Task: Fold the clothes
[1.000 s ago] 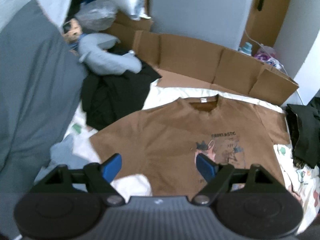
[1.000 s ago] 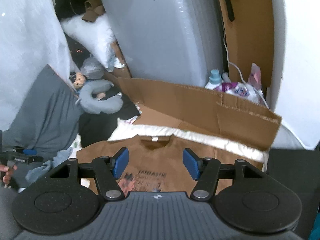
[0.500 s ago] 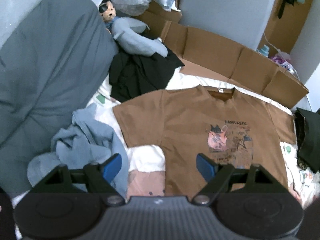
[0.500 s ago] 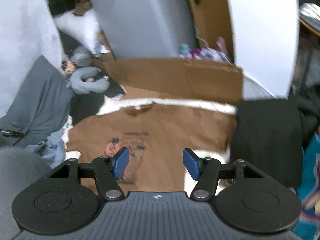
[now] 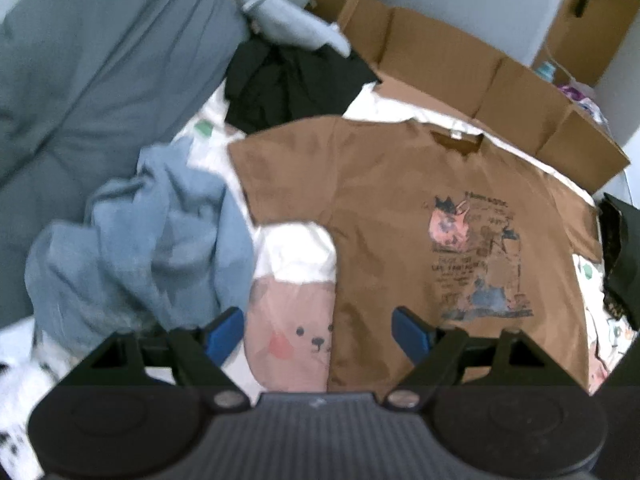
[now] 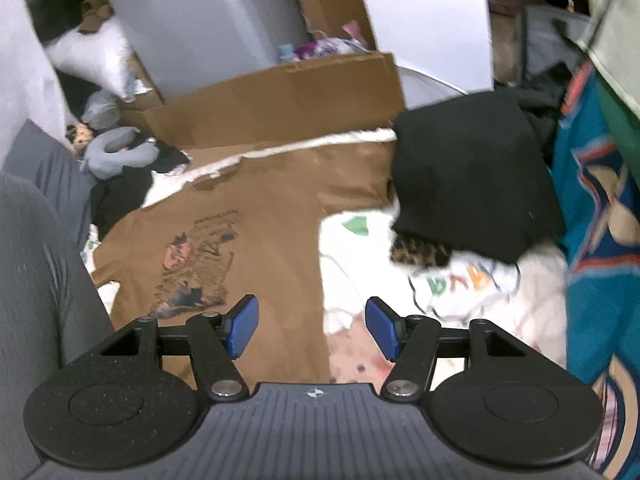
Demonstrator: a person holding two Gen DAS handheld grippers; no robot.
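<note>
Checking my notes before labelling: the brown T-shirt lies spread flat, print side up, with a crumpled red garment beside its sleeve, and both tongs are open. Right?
One slip: the crumpled garment beside the sleeve is light blue, not red, as the left wrist view shows. The brown T-shirt does lie flat, print up, and the left tongs and right tongs are open.

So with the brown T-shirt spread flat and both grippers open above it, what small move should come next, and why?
Probably lower both grippers onto the shirt's near hem. The brown T-shirt lies flat, print up, still unfolded. The left gripper hangs open over its near left edge, the right gripper open over its near right edge, and neither holds cloth. Pinching those two spots would allow a first fold.
</note>
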